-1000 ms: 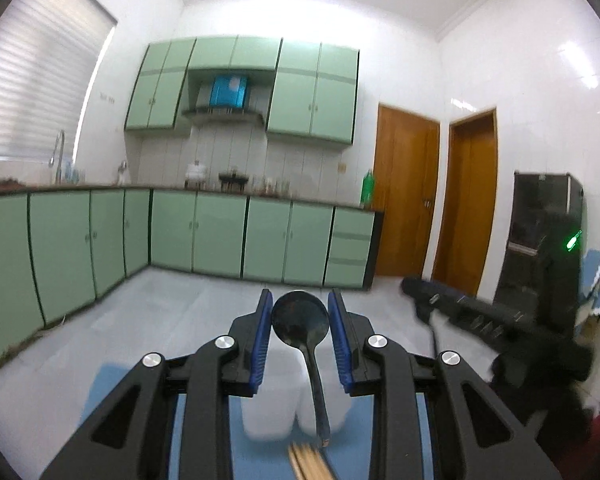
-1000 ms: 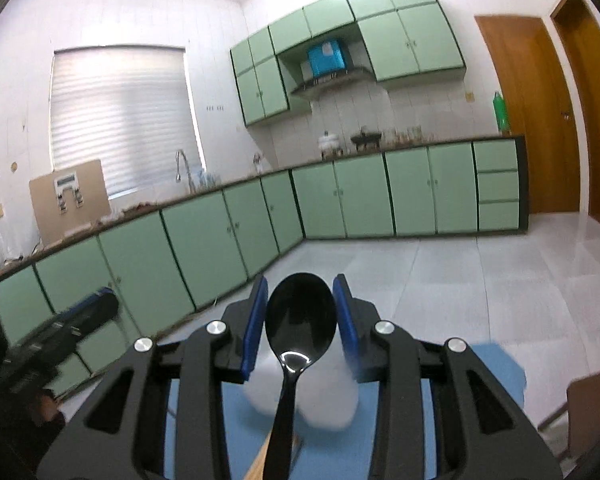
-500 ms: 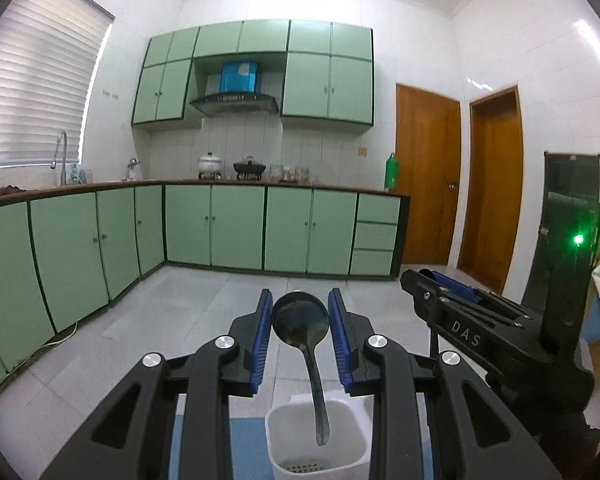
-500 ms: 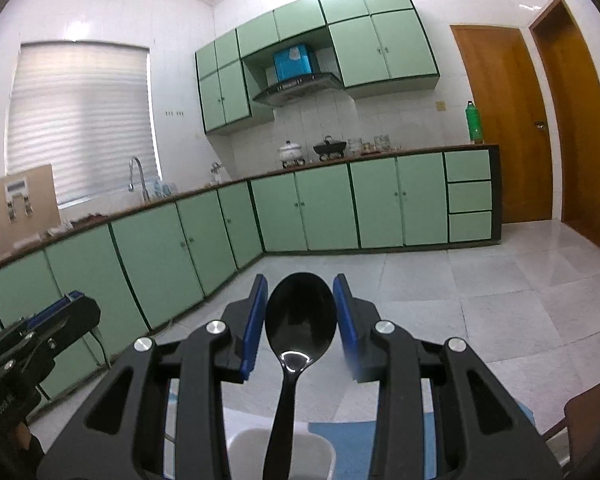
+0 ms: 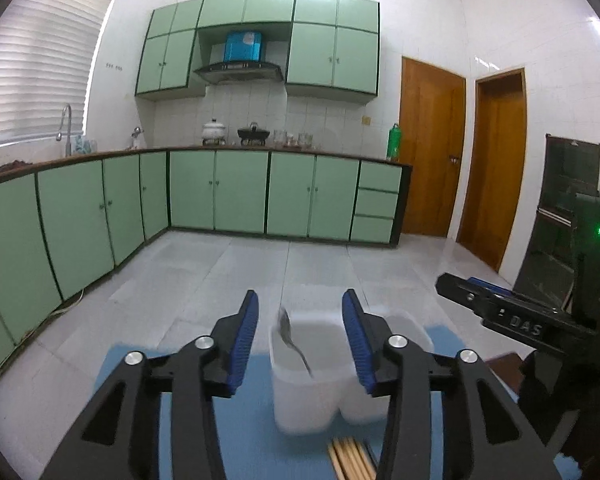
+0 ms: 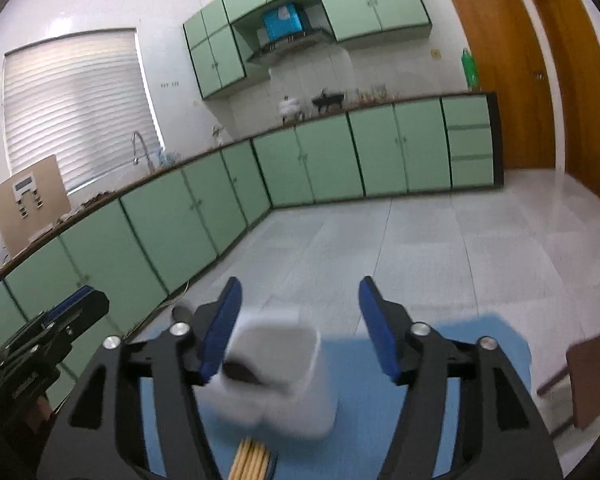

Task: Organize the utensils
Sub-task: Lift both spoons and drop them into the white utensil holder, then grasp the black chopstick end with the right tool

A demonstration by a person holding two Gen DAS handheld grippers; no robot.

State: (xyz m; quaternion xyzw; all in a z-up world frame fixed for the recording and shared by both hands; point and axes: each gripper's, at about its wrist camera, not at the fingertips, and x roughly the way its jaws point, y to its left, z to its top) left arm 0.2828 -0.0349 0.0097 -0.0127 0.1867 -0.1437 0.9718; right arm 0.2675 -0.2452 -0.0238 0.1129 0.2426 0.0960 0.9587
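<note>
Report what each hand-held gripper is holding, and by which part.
Nothing: the left hand-held gripper and right hand-held gripper are open; a spoon leans inside the white holder.

A blue mat (image 5: pixel 236 432) covers the worktop. On it stands a white two-part utensil holder (image 5: pixel 312 396), and just in front of the holder lies a bundle of wooden chopsticks (image 6: pixel 250 462).

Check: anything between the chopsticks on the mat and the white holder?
Nothing visible. The chopsticks lie on the blue mat with their tips close to the base of the white holder. A spoon leans in one compartment. The left gripper and right gripper are both open above.
</note>
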